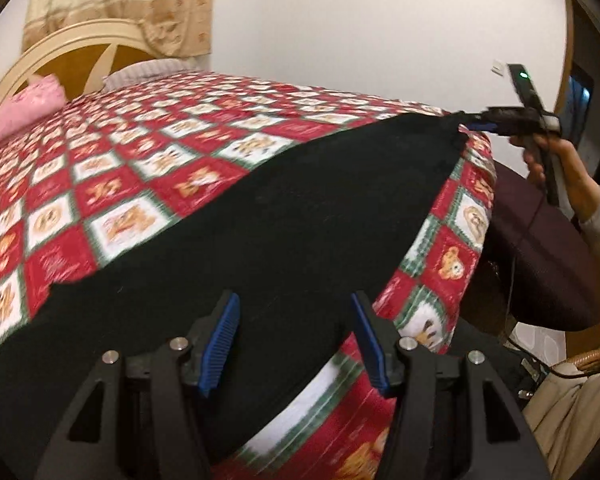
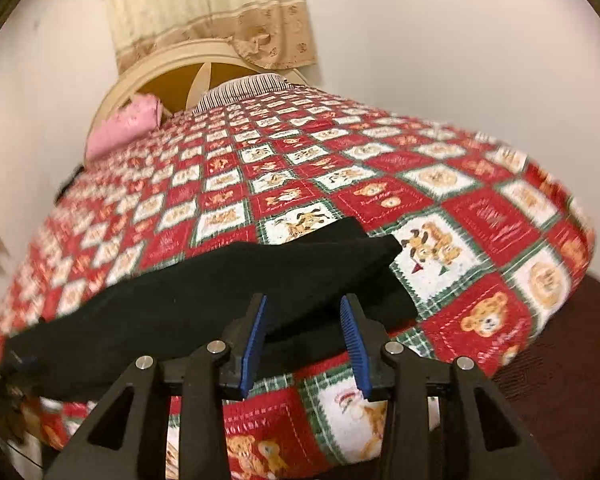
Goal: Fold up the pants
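Black pants (image 1: 260, 232) lie stretched across the near edge of the bed; they also show in the right wrist view (image 2: 204, 304). My left gripper (image 1: 296, 320) is open, its blue pads standing apart just above the pants near the bed edge. My right gripper (image 2: 304, 320) is open over the pants' leg end, with folded layers of fabric lying between and ahead of its pads. In the left wrist view the right gripper (image 1: 476, 124) shows at the far tip of the pants, touching the fabric's corner.
The bed is covered with a red, white and green bear-pattern quilt (image 2: 380, 184). A pink pillow (image 1: 24, 112) and a striped pillow (image 2: 244, 86) lie by the cream headboard (image 1: 80, 40). A dark brown seat (image 1: 548, 248) and cables stand right of the bed.
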### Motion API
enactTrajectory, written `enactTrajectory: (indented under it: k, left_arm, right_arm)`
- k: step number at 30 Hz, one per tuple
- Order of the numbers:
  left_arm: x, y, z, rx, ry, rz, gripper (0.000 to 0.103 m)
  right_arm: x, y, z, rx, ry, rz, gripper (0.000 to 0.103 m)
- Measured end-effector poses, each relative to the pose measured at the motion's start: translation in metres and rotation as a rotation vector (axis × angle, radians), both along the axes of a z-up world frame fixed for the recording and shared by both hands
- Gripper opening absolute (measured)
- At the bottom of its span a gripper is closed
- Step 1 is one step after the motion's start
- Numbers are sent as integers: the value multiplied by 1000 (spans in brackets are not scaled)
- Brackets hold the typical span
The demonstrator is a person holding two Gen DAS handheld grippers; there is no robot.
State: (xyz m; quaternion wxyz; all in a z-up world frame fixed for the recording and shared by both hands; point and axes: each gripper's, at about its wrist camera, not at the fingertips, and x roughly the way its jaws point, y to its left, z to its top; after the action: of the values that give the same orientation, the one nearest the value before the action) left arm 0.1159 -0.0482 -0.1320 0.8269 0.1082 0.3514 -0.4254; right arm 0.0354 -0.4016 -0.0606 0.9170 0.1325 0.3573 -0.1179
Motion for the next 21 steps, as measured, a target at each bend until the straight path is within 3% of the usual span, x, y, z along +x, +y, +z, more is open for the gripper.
enactTrajectory:
  k: [4,9,10,12,15,18,21]
  left_arm:
    - [-4,-24,1,1,-2,-49,59]
    - [2,-51,-12,41,22,-85,59]
    - [3,-53,-15,54,24,-85,55]
    - [6,-58,-23,96,25,-74,46]
    - [10,-54,-23,80,60,-58,41]
    - [13,-53,-20,68,82,-40,30]
    - [18,-49,-20,39,119,-29,26]
  right_arm:
    - [7,-17,-11,79,-7,-37,40]
    - [18,-30,-22,97,-17,-93,39]
    - [19,-34,-22,97,-24,-96,38]
    - [23,-37,-19,87,-35,-99,14]
    - [36,-39,-10,74,-42,-72,8]
    - [52,-30,9,42,-63,-13,6]
    - [61,-15,38,8,-131,52,5]
